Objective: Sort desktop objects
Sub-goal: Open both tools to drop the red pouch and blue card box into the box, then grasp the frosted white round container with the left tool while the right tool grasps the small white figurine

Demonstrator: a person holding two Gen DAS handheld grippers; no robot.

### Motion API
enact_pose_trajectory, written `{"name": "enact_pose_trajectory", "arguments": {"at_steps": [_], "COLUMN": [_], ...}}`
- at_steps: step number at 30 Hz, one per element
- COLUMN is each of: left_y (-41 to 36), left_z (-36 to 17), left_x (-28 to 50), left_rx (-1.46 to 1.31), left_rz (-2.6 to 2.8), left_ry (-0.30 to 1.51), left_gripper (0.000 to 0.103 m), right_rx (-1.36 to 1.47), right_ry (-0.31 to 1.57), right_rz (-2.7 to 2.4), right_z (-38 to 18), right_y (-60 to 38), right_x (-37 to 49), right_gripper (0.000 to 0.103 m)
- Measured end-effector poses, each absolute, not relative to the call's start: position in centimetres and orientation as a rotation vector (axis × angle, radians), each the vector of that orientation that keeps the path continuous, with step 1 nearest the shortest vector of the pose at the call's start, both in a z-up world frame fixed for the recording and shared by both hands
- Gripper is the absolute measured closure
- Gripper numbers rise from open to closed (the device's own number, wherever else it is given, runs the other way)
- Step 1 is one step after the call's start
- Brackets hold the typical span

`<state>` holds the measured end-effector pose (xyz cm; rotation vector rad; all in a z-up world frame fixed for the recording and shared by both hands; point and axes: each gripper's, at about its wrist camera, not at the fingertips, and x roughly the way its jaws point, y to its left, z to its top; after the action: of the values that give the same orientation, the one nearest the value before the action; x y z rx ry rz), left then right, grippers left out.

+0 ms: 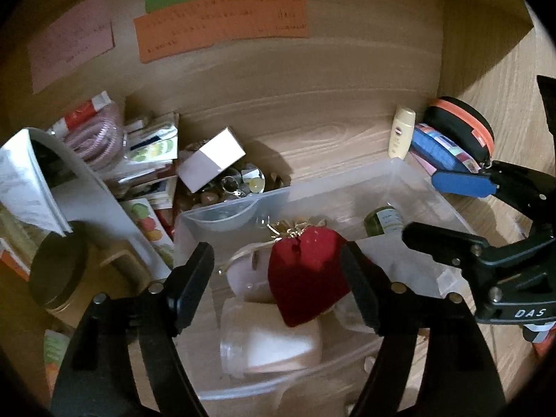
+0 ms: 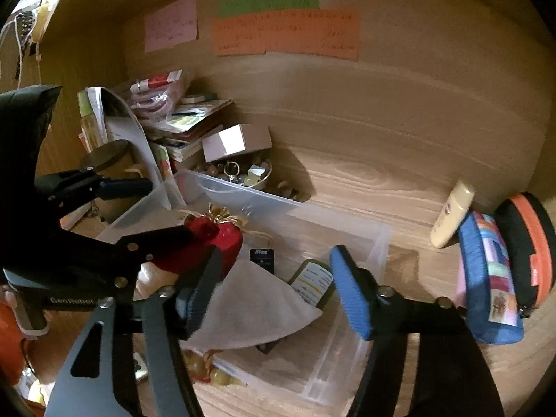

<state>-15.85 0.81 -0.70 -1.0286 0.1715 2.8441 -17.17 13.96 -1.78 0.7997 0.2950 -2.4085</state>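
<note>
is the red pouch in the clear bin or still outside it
In the bin: the red pouch lies inside the clear bin's walls, on other items; neither gripper touches it.

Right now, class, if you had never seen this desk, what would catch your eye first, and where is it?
The red velvet pouch with its gold tie, lying in the clear plastic bin at the centre, between the left gripper's open jaws. Next, the orange and green paper notes on the wooden back panel, and the cluttered heap of packets at far left.
</note>
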Motion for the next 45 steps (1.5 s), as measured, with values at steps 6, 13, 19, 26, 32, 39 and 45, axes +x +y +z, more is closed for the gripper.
{"name": "enact_pose_trajectory", "arguments": {"at_steps": [6, 13, 19, 26, 32, 39, 45], "left_y": [0.5, 0.3, 0.1, 0.5, 1.2, 2.1, 2.9], "left_z": [0.4, 1.8, 1.9, 0.7, -0.7, -3.0, -5.5], "left_x": [-13.7, -10.3, -7.0, -3.4, -1.0, 0.3, 0.3], "left_rx": [-0.994, -0.927, -0.897, -0.903, -0.929, -0.979, -1.048], "left_rz": [2.868, 2.913, 2.939, 2.932, 2.887, 2.812, 2.74], "left_ry": [0.167, 0.178, 0.177, 0.169, 0.13, 0.084, 0.117], "left_gripper": [0.014, 0.008, 0.004, 0.004, 0.004, 0.004, 0.004], "right_rx": [0.772, 0.757, 0.747, 0.73, 0.758, 0.826, 0.891], "right_ry": [0.31, 0.294, 0.238, 0.242, 0.229, 0.216, 0.21], "right_rz": [-2.445, -2.472, -2.511, -2.532, -2.527, -2.513, -2.466], "right_z": [-1.0, -0.4, -0.5, -1.2, -2.3, -4.1, -6.0], "right_y": [14.7, 15.8, 16.9, 17.3, 17.8, 18.2, 17.7], "right_x": [-15.1, -12.4, -10.2, -7.6, -6.1, -5.4, -5.5], "right_gripper": [0.021, 0.017, 0.007, 0.007, 0.007, 0.007, 0.007]}}
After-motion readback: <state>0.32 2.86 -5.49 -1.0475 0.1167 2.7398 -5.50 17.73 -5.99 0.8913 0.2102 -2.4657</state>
